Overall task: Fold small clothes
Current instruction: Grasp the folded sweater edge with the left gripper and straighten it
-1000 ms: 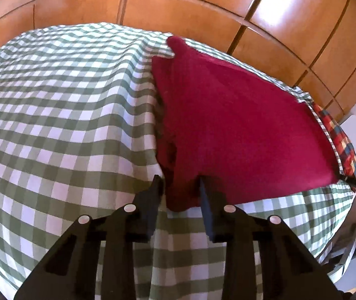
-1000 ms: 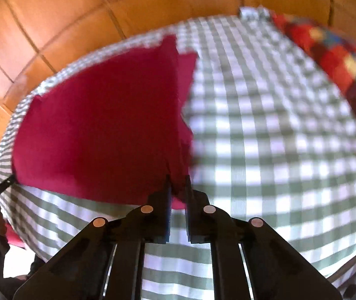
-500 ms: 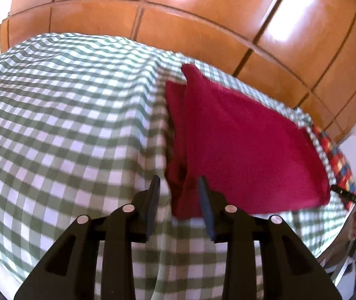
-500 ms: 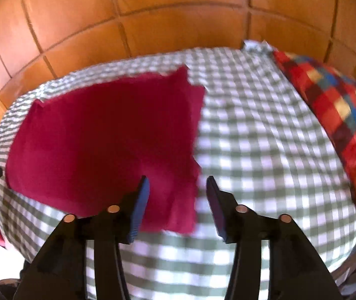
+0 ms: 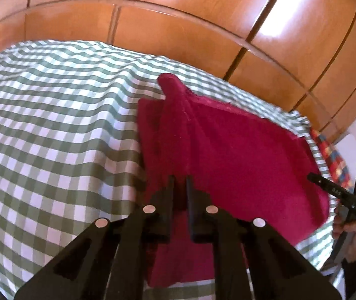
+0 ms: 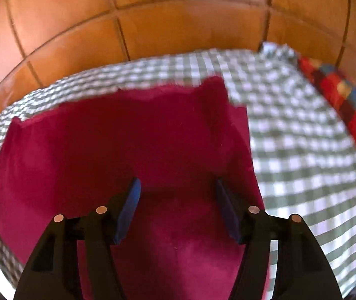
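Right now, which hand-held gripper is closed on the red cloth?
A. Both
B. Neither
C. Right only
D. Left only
D. The left hand-held gripper has its jaws pinched onto the near edge of the red cloth, while the right hand-held gripper stands wide open above the cloth, gripping nothing.

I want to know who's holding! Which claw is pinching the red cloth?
The left claw: its fingers are squeezed together on the red cloth. The right claw is wide open above it.
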A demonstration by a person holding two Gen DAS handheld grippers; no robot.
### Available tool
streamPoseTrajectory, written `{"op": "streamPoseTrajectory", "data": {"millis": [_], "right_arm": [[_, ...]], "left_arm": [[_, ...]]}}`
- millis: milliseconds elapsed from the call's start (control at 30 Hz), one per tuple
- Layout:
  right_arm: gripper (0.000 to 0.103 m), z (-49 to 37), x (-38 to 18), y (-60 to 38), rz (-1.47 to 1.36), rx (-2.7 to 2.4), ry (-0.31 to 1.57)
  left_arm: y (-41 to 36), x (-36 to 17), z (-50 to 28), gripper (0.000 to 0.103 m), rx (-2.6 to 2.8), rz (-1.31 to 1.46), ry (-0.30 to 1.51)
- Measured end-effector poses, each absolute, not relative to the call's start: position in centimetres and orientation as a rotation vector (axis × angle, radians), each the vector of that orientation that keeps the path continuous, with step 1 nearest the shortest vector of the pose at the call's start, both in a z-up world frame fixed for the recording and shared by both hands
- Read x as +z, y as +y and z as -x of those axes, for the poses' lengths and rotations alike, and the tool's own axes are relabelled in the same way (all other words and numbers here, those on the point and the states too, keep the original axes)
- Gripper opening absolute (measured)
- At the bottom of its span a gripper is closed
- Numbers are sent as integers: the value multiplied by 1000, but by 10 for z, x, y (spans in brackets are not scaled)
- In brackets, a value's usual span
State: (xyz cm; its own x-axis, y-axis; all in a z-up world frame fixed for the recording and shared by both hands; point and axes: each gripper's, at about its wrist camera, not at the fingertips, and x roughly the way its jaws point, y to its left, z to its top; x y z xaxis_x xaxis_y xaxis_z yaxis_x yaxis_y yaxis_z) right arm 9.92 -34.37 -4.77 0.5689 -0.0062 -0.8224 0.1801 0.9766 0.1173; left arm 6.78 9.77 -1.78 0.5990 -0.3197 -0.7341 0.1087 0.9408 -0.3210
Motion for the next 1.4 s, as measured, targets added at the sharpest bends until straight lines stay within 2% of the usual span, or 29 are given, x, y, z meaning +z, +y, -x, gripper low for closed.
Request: {"op": "streamPoseTrajectory", "data": {"millis": [67, 200, 233, 367, 533, 633, 700, 733, 767, 1033, 1100, 1133, 1400], "right_arm": [[61, -92, -52, -346, -207, -92, 925], [61, -90, -53, -341, -168, -98, 909], [62, -90, -53, -340, -166, -100, 908], [62, -87, -54, -337, -148, -109, 889], [62, -86, -54, -336, -153, -116, 880], [62, -86, -55, -336, -157, -112, 872], [62, -84, -55, -335, -158, -113, 865], [62, -83, -56, -334, -158, -113, 859], [62, -83, -56, -334, -157, -113, 856], [62, -80, -60, -328, -137, -130, 819], [62, -80, -60, -330, -145, -126, 816], [62, -80, -60, -330, -146, -125, 813], [62, -80, -61, -328, -146, -127, 807]], "left_arm": [[98, -28, -66, 7, -183, 241, 924], [116, -41, -64, 11, -171, 401, 949], [117, -36, -64, 19, -169, 400, 933], [122, -8, -80, 33, -205, 394, 849], [117, 2, -123, 34, -253, 376, 858], [108, -1, -150, 39, -276, 384, 876], [104, -7, -161, 36, -263, 371, 898], [101, -11, -169, 20, -251, 357, 915], [97, -13, -172, 10, -215, 332, 920], [73, -39, -184, 13, 6, 137, 943], [74, -32, -180, 23, 36, 124, 930], [76, -28, -178, 31, 50, 123, 919], [60, 17, -112, 42, 3, 76, 740]]}}
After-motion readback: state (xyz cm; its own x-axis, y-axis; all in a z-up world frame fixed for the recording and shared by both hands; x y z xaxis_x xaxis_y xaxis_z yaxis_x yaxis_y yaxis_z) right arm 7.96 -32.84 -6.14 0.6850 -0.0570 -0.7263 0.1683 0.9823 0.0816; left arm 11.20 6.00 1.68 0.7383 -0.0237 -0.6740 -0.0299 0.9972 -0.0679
